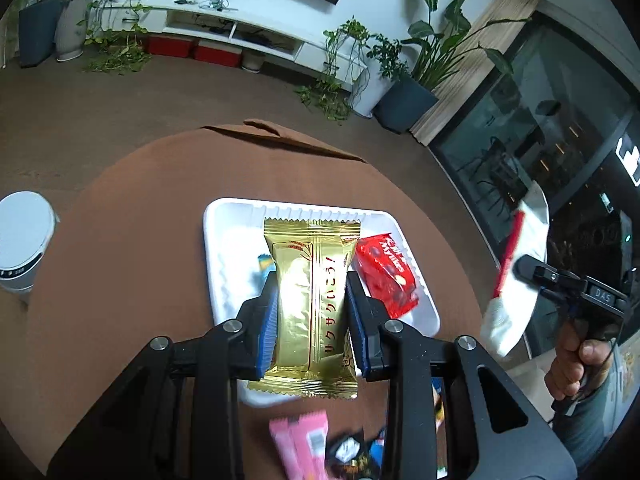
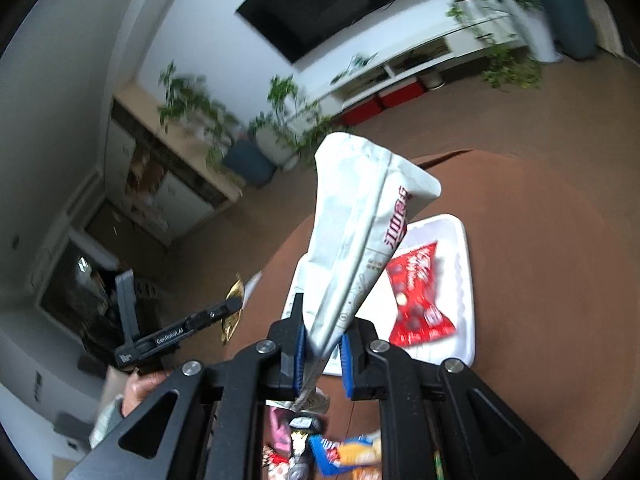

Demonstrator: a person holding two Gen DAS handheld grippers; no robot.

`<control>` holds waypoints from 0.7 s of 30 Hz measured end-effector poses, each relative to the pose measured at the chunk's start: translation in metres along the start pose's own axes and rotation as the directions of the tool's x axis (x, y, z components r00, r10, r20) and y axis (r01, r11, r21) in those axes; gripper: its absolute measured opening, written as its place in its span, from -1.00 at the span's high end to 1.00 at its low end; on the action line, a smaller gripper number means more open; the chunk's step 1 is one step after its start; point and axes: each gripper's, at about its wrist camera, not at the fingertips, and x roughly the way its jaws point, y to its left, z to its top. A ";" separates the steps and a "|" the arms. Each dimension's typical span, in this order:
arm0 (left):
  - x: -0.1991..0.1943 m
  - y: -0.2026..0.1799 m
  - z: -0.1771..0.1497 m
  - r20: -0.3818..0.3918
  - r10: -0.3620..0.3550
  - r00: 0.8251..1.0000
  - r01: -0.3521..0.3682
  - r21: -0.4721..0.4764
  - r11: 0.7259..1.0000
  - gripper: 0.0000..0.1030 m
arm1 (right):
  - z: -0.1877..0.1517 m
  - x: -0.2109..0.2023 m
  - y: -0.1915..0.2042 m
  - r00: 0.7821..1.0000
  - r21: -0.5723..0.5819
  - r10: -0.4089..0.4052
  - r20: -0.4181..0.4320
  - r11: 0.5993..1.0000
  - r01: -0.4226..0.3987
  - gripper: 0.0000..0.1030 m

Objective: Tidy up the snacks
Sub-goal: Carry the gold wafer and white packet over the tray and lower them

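My left gripper [image 1: 310, 280] is shut on a gold snack packet [image 1: 310, 304] and holds it above the white tray [image 1: 224, 264] on the round brown table [image 1: 132, 240]. A red snack packet [image 1: 388, 276] lies in the tray's right part. In the right wrist view, my right gripper [image 2: 322, 340] is shut on the lower end of a white snack bag [image 2: 356, 224], raised above the white tray [image 2: 464, 280], where the red packet [image 2: 418, 292] lies. The right gripper [image 1: 524, 270] with its white bag [image 1: 516, 292] shows at the right of the left wrist view. The left gripper [image 2: 236, 304] appears at the left of the right wrist view.
Several loose snacks lie on the near part of the table: a pink packet [image 1: 300, 440] and mixed coloured packets [image 2: 344, 452]. A white cylinder [image 1: 22, 240] stands on the floor at the left. Potted plants [image 1: 404, 92] and a white TV shelf [image 1: 240, 32] line the far wall.
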 end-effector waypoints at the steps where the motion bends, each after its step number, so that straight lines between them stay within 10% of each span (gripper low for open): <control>1: 0.008 0.000 0.002 -0.007 0.001 1.000 -0.001 0.001 1.000 0.44 | 0.004 0.011 0.002 1.000 -0.016 -0.008 -0.024 1.000 0.008 0.70; 11: 0.073 0.022 -0.002 -0.061 0.050 0.997 -0.054 -0.060 0.997 0.44 | 0.001 0.122 -0.008 0.947 -0.084 -0.124 -0.295 0.991 0.104 0.71; 21: 0.108 0.019 -0.012 -0.074 0.098 0.992 -0.102 -0.053 0.993 0.44 | -0.001 0.156 -0.024 0.921 -0.081 -0.186 -0.343 0.982 0.168 0.71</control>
